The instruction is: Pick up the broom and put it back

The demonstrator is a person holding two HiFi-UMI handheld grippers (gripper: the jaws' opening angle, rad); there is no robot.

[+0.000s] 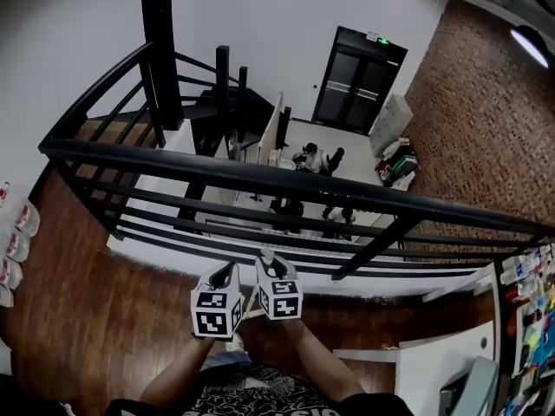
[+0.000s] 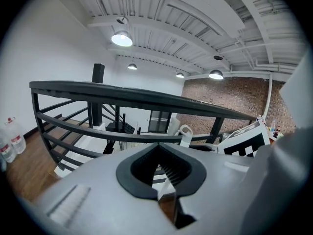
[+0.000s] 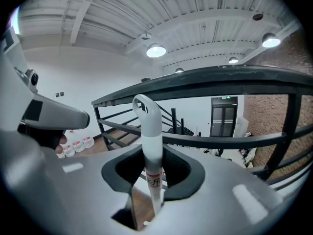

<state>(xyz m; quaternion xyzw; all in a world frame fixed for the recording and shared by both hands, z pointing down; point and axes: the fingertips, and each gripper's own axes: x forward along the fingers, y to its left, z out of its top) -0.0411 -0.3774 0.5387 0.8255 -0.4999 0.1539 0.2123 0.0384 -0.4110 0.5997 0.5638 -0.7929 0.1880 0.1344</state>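
My right gripper [image 3: 154,180] is shut on the broom's white handle [image 3: 150,141], which stands upright between the jaws with its hanging loop on top. The brush end is hidden below. In the head view both grippers are close together before the person's body, the right gripper [image 1: 270,263] with the handle's tip [image 1: 266,255] poking above it, the left gripper [image 1: 227,271] just beside it. The left gripper [image 2: 168,195] shows a narrow gap between its jaws with floor behind and nothing gripped. The loop [image 2: 186,134] appears to its right.
A black metal railing [image 1: 260,176] runs straight across in front, with a drop to a lower floor beyond. Black stairs [image 1: 208,102] descend at the back left. Water bottles [image 1: 17,232] line the left wall. A stocked shelf [image 1: 529,319] and white counter [image 1: 434,371] stand at the right.
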